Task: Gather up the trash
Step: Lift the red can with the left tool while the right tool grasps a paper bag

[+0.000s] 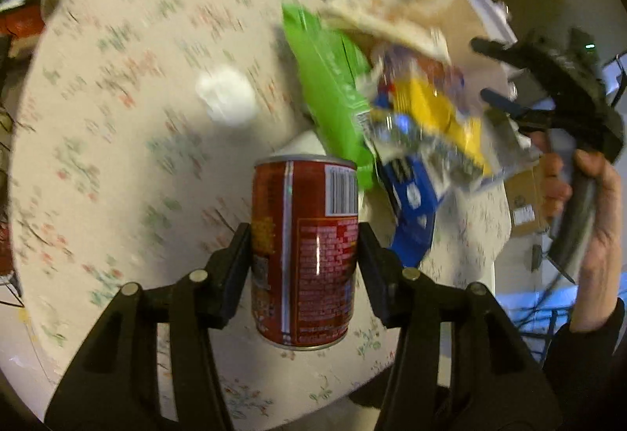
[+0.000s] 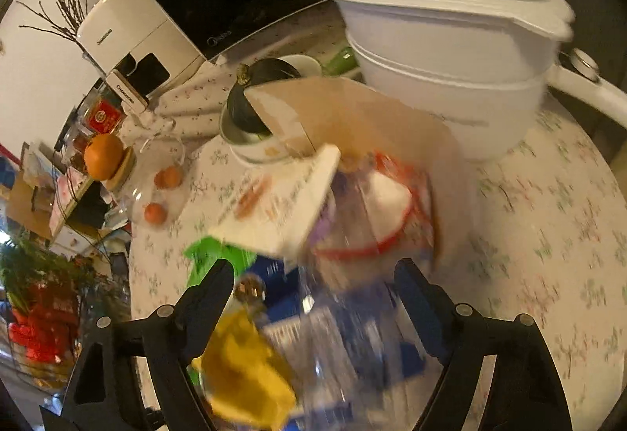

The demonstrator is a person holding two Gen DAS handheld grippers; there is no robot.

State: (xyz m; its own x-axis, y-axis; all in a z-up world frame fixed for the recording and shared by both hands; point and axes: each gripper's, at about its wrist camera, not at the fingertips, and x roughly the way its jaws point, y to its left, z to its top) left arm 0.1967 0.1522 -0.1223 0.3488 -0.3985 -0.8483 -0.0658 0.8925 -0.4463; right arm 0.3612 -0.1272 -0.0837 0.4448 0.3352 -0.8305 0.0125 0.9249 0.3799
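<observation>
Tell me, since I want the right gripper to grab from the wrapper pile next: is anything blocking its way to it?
Nothing visible blocks it. The right gripper is open with the wrapper pile already between its fingers. The blur hides whether they touch it. The left gripper holds the red can off to the side.

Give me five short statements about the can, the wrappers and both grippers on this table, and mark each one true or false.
1. The left gripper is clamped on a red can. True.
2. The can lies flat on the tablecloth. False: it is held upright.
3. The right gripper holds an orange. False: crumpled wrappers sit between its fingers; the orange sits off to the side.
4. A green packet lies in the pile beside the can. True.
5. The white pot has no lid. False: its lid is on.
</observation>
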